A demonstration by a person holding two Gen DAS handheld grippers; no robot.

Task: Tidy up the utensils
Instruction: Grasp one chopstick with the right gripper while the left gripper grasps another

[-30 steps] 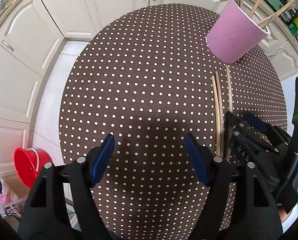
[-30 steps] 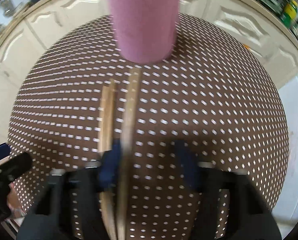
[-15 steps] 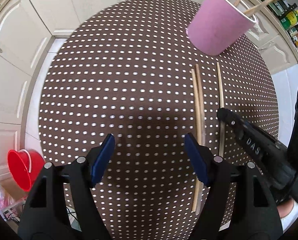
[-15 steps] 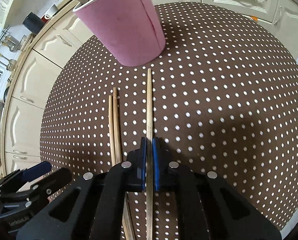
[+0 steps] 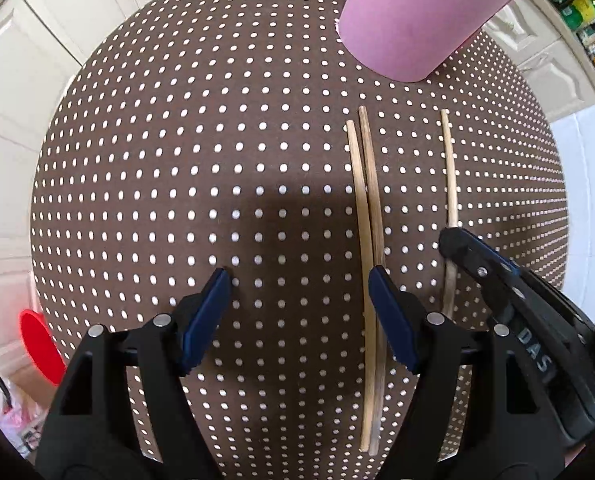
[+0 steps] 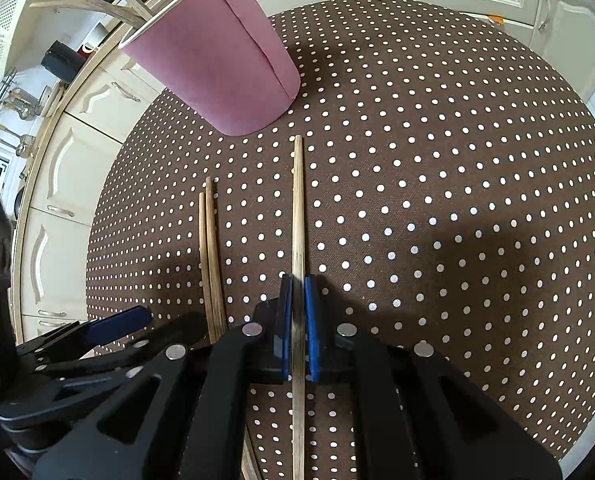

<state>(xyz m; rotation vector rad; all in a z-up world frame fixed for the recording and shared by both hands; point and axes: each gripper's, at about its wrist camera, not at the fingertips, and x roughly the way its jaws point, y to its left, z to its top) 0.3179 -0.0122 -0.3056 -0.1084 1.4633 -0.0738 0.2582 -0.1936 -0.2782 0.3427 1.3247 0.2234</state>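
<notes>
A pink paper cup (image 6: pixel 221 68) (image 5: pixel 417 20) with several wooden chopsticks in it stands at the far side of the round dotted table (image 6: pixel 457 160). My right gripper (image 6: pixel 298 292) is shut on a single chopstick (image 6: pixel 298 200) that lies pointing toward the cup. Two more chopsticks (image 6: pixel 211 248) (image 5: pixel 367 208) lie side by side to its left. My left gripper (image 5: pixel 299 280) hangs open over the cloth, its right pad beside that pair, nothing between its pads. In the left wrist view the right gripper (image 5: pixel 453 244) clamps the lone chopstick (image 5: pixel 449 168).
Cream kitchen cabinets (image 5: pixel 37 60) ring the table. A red bucket (image 5: pixel 41 344) sits on the floor at the lower left of the left wrist view. Bottles (image 5: pixel 585 20) stand on a counter at the upper right. The brown cloth left of the chopsticks is bare.
My right gripper closed onto the single chopstick, which it only straddled a second ago. My left gripper slid toward the pair of chopsticks and lower, staying open.
</notes>
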